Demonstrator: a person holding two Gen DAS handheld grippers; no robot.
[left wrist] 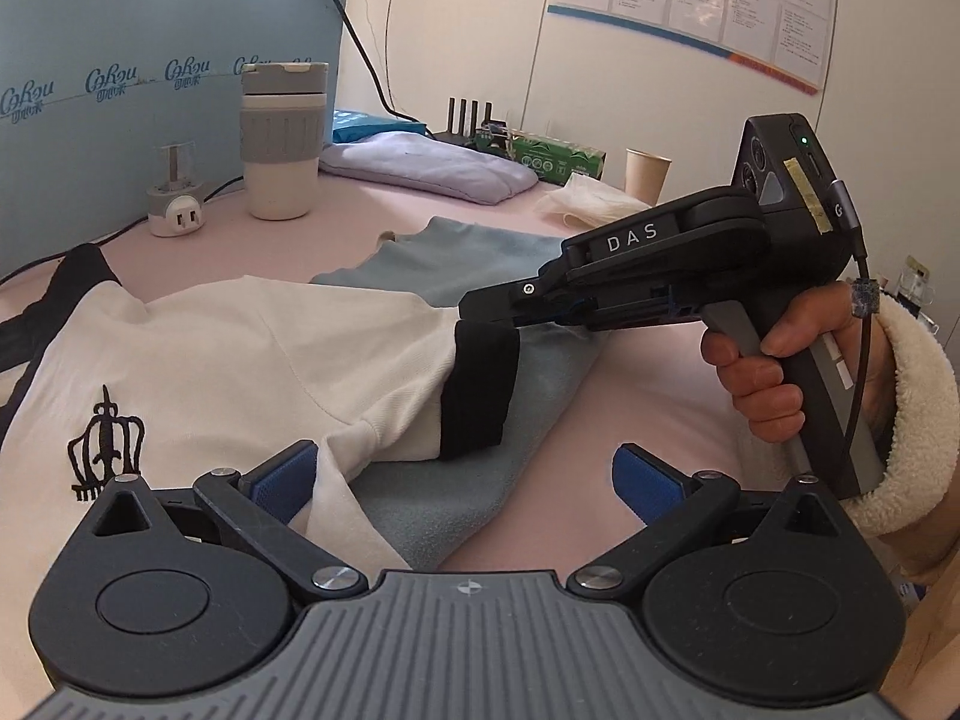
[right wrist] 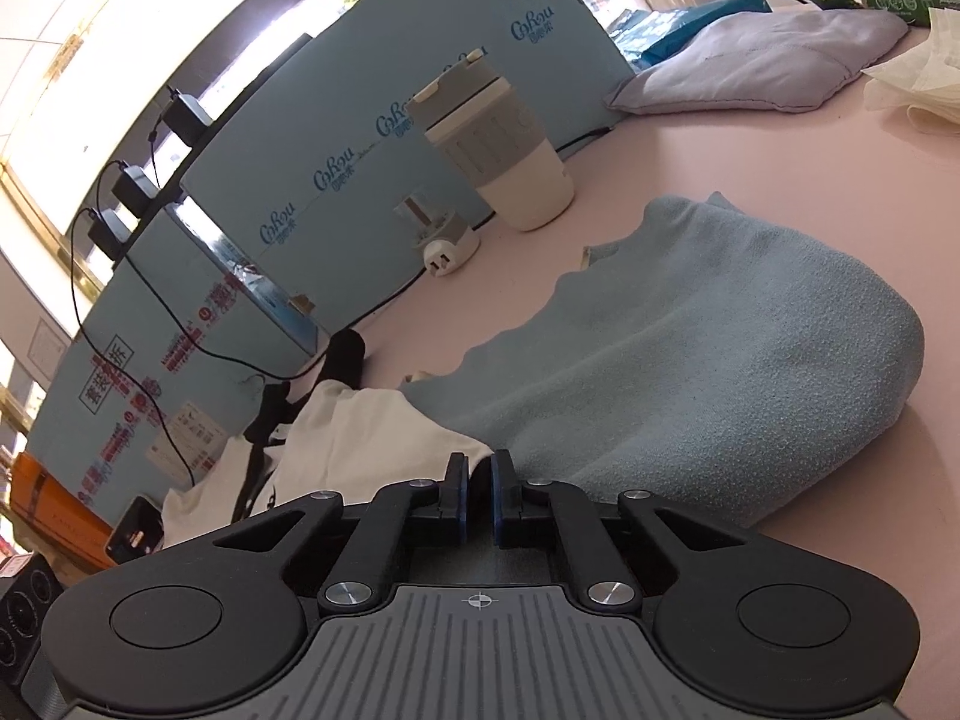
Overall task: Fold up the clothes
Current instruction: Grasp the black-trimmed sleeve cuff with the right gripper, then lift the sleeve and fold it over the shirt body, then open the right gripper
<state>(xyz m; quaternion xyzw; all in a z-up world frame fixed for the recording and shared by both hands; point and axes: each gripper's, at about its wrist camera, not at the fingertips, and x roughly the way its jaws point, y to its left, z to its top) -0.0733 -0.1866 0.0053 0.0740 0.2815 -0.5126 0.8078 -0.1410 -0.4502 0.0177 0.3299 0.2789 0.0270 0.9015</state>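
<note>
**Desk:** What is happening on the pink tabletop (left wrist: 630, 372)?

**Photographer:** A person is working with two handheld grippers over a white T-shirt (left wrist: 240, 348). It is lying spread across the table, its black crown print (left wrist: 107, 444) facing up. The shirt is partly covering a light blue fleece garment (right wrist: 690, 360) that is lying under and beyond it.

**Desk:** What is the right gripper (left wrist: 480, 309) doing?

**Photographer:** A hand (left wrist: 762, 372) in a cream fleecy sleeve (left wrist: 912, 420) is gripping its handle. The claw is clenched, its blue pads nearly meeting, and it appears to be pinching the top edge of the shirt sleeve's black cuff (left wrist: 480, 390). The cuff is hanging from the tips, just above the blue fleece.

**Desk:** And the left gripper (left wrist: 468, 483)?

**Photographer:** It is released, with its jaws standing wide apart. It is hovering low over the shirt's near edge, where the white cloth is meeting the fleece. I cannot tell whether its left finger is touching the fabric.

**Desk:** Anything behind?

**Photographer:** A cream and grey tumbler (left wrist: 282, 144) is standing near a white plug adapter (left wrist: 177, 207), in front of a pale blue board (left wrist: 120, 60). A folded lilac garment (left wrist: 432, 171) is lying farther back, with a green box (left wrist: 558, 159) and a paper cup (left wrist: 647, 174) beyond it.
</note>
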